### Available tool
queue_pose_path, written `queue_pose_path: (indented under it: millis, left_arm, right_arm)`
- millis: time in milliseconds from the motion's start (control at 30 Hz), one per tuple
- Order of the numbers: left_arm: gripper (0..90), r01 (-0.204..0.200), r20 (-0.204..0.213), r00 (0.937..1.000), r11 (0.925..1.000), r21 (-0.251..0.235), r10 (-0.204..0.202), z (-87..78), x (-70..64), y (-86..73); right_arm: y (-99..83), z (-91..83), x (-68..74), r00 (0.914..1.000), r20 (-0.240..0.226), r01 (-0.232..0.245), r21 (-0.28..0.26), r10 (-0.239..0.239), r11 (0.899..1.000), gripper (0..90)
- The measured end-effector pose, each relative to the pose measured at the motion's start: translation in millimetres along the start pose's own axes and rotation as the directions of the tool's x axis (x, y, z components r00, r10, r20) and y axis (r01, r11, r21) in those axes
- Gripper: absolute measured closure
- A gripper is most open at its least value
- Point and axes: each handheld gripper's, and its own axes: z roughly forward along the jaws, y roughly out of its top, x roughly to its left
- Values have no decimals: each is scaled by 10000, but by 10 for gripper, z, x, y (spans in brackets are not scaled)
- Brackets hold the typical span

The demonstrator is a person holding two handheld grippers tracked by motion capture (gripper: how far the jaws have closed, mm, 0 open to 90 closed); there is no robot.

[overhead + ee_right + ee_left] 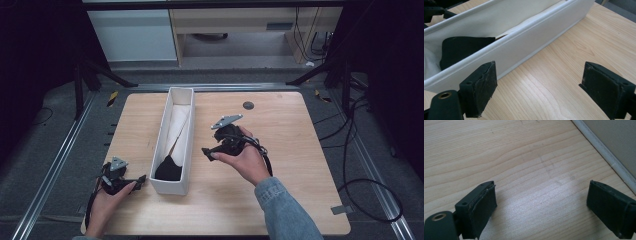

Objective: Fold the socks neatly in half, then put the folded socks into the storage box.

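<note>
Wooden table (280, 150) — pale grain, rounded corners, dark floor and cables around it.

Long white box (186, 145), narrow and open-topped, runs lengthwise away from the person, a little left of the table's middle. This is the landmark for what follows. Its white wall (524, 47) fills the upper left of the right gripper view; a strip of it (614, 150) crosses the top right corner of the left gripper view.

Black cloth (168, 169) lies inside the box, bunched at the near end; pale lining shows beyond it toward the far end. Seen again over the box wall (461, 48).

Right gripper (209, 153) — just right of the box, about level with its near half, held up in the person's hand, jaws pointed toward the box. Jaws stand wide apart, nothing between them but bare tabletop.

Left gripper (141, 181) — left of the box's near end, low on the table, tips close to the box wall. Jaws also spread wide, holding nothing.

Small dark round disc (248, 105) on the table, right of the box's far end.
</note>
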Motion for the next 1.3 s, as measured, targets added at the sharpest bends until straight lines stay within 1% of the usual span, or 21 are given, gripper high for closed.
queue_pose_path:
  millis: [233,367,567,667,833,967,1067,1133,1233,1300]
  left_arm:
    - [79,-23,-9,10000,10000,-41,23,2,0,-5]
    - [75,-13,-1,10000,10000,-83,13,3,-2,-11]
    - [66,-1,-17,10000,9998,-191,1,9,-2,-23]
    - [59,-13,-34,10000,9998,-185,12,13,-1,-20]
    - [58,-18,-20,10000,9998,-177,18,14,0,-19]
    - [53,-35,10,10000,9999,-156,35,15,2,-18]
    - [48,-44,45,10000,9999,-144,45,21,4,-14]
    - [44,-65,47,10000,9999,-134,65,23,6,-12]
    - [41,-81,55,10000,9999,-124,82,26,7,-10]
    - [40,-77,59,10000,9999,-123,78,26,6,-10]
  right_arm:
    - [-98,-118,-113,9990,258,-350,-198,355,9992,130]
    - [-172,-208,-200,9970,489,-579,-363,597,9977,108]
    - [-273,-261,-344,9923,744,-962,-414,991,9945,89]
    - [-320,-288,-397,9901,871,-1059,-521,1102,9930,86]
    - [-442,-326,-490,9835,1230,-1268,-546,1327,9904,67]
    - [-615,-343,-606,9728,1626,-1604,-414,1650,9862,65]
    - [-778,-334,-706,9605,1926,-1976,-352,2007,9796,74]
    - [-885,-326,-763,9480,2134,-2346,-326,2361,9715,83]
    - [-1034,-309,-839,9366,2360,-2609,-234,2589,9651,93]
    - [-1116,-302,-868,9307,2473,-2752,-113,2694,9613,98]
